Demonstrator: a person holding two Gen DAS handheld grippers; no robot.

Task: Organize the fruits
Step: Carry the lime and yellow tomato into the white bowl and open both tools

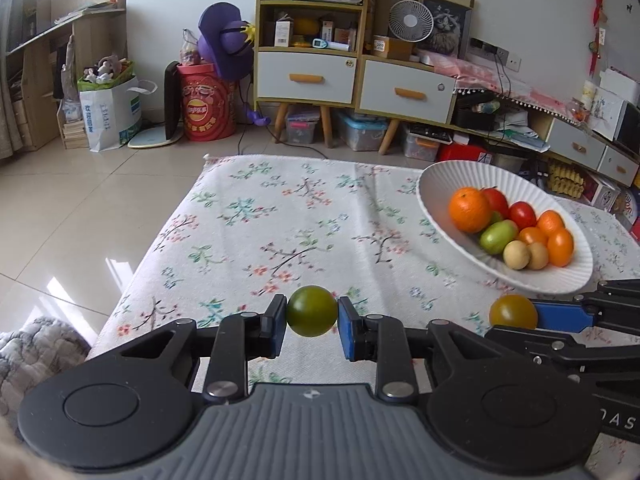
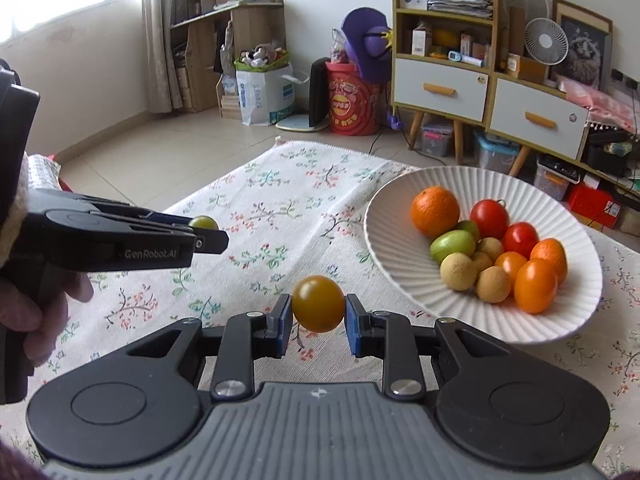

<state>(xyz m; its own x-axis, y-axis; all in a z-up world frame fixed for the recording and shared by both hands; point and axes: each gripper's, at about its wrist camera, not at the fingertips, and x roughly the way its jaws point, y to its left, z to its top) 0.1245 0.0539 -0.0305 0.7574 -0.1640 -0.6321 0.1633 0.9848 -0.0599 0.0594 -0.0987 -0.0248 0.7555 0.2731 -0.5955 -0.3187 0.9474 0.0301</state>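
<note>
Gripping green tomato (image 1: 311, 311), left tongs (image 1: 311, 322)

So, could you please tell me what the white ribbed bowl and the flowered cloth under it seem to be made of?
The white ribbed bowl looks like ceramic or perhaps moulded plastic, with a matte finish: crisp radial ridges and soft shading without sharp glare. The flowered cloth looks like woven cotton or linen: a visible weave, soft wrinkles and a fringed far edge.
</note>
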